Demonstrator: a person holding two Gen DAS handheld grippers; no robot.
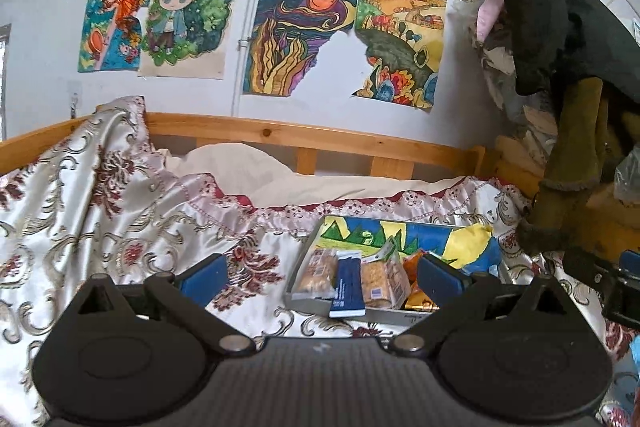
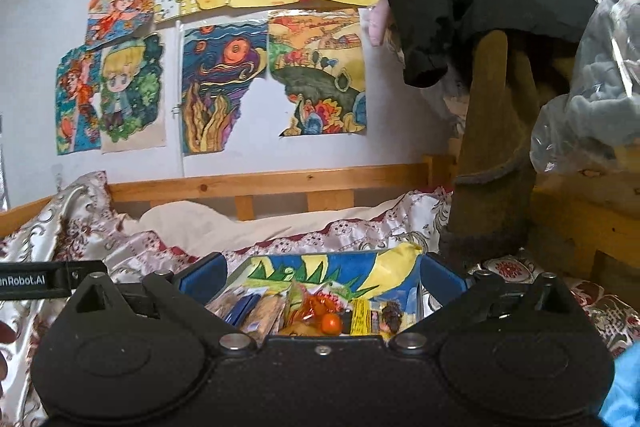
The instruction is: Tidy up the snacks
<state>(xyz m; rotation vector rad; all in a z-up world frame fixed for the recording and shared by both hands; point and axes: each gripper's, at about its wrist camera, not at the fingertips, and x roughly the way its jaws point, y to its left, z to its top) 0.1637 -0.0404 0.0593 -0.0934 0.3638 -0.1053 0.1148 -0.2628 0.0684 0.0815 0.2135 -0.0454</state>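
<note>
Crowding snack box (image 1: 396, 315): bedspread (image 1: 100, 211), clothes (image 1: 560, 39).

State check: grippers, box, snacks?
left gripper: open, empty
right gripper: open, empty, over the box
box: open, on the bedspread
snacks: packed in the box, some upright
blue packet: leaning, sticks out over the front rim

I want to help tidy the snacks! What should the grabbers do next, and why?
Probably lower the right gripper a little toward the snack box. Both it and the left gripper are open and empty, and the right one hangs right over the packets, near the orange-red one.
</note>
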